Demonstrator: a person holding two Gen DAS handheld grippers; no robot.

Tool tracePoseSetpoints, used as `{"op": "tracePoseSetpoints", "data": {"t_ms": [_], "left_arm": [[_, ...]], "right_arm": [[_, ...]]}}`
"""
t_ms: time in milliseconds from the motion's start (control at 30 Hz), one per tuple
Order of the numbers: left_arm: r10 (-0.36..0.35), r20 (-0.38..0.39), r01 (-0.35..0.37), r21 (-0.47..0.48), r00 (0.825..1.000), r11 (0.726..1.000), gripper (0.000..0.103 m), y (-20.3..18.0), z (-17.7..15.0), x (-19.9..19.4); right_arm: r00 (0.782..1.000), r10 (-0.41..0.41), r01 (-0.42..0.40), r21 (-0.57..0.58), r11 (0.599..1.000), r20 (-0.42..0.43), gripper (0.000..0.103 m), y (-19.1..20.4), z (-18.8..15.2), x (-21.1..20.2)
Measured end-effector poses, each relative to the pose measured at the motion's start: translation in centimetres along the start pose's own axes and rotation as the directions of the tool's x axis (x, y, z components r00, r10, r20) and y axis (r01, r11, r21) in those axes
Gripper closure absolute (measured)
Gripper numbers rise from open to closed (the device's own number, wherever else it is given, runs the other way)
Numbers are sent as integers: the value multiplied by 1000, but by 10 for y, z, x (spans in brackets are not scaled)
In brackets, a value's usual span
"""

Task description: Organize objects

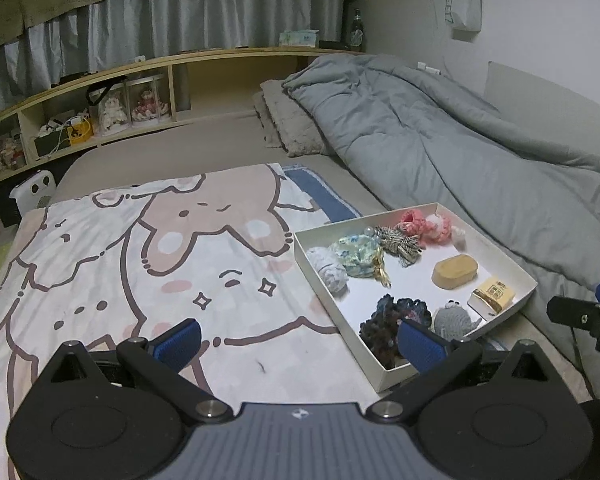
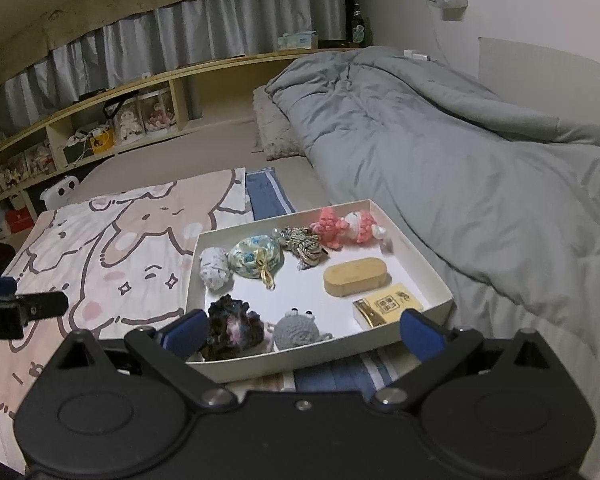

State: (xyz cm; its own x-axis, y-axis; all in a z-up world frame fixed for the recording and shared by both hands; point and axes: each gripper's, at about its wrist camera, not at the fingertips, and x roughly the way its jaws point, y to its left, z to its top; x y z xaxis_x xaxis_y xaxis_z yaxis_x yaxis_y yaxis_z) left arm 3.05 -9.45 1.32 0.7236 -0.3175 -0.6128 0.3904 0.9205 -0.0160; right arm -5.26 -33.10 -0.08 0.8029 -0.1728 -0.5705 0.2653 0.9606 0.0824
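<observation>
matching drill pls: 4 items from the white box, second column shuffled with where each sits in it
Seen from the right wrist camera, white box.
1. wooden oval case
2. grey crochet frog
3. pink crochet toys
4. dark scrunchie

A. far edge, right end
B. near left corner
C. near edge, middle
D. right half, just beyond the yellow packet

Pairs: 1-D, 2-C, 3-A, 4-B

White tray (image 2: pixel 436 280); pink crochet toy (image 2: pixel 332 222), tan oval box (image 2: pixel 354 276), grey crochet frog (image 2: pixel 296 328), floral pouch (image 2: pixel 252 258), perhaps blue-green; cartoon-print blanket (image 1: pixel 140 260).
</observation>
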Motion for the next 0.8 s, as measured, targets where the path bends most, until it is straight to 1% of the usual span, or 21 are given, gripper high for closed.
{"op": "tracePoseSetpoints", "data": {"t_ms": [100,200,267,467,700,800], "left_arm": [[5,8,-5,-2,1000,1000,0,0,-4,0],[33,18,-33,15,999,999,0,0,-8,0],[39,16,-39,22,999,999,0,0,-10,1],[17,-18,-18,-21,1000,1000,0,6,-11,4],[42,-29,-43,-11,999,999,0,7,-15,6],[49,-32,-49,-1,998,999,0,7,-16,6]], "right_arm": [[1000,9,-9,-6,1000,6,0,3,-4,0],[1000,11,-11,-15,1000,15,0,7,-6,1],[1000,9,-9,-21,1000,19,0,8,-6,1],[999,-55,55,-20,998,0,0,9,-9,6],[997,-82,82,-8,997,-8,0,8,-11,8],[997,-82,82,4,997,-10,0,7,-11,8]]}}
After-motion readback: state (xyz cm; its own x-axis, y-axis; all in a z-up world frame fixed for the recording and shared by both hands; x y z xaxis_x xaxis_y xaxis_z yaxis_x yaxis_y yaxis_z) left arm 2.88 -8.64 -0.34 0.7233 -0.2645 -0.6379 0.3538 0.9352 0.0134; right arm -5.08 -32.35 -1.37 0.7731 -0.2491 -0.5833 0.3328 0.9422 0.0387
